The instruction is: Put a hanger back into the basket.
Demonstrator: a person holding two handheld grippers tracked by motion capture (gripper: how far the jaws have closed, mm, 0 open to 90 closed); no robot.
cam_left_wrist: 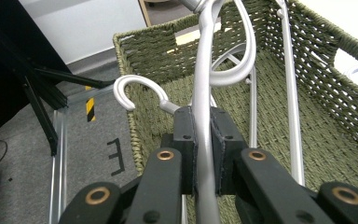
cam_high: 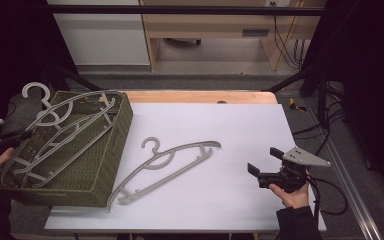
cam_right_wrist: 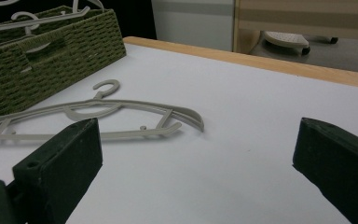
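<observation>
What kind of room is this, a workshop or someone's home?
Probably a lab or test bench, not a home. A white-topped table stands inside a black metal frame with loose cables behind it, and a person works with hand-held tongs, moving grey hangers and a woven basket.

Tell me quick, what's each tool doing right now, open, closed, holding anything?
Left tool: closed on a grey hanger over the green basket.
Right tool: open, holding nothing, above the white table.
</observation>
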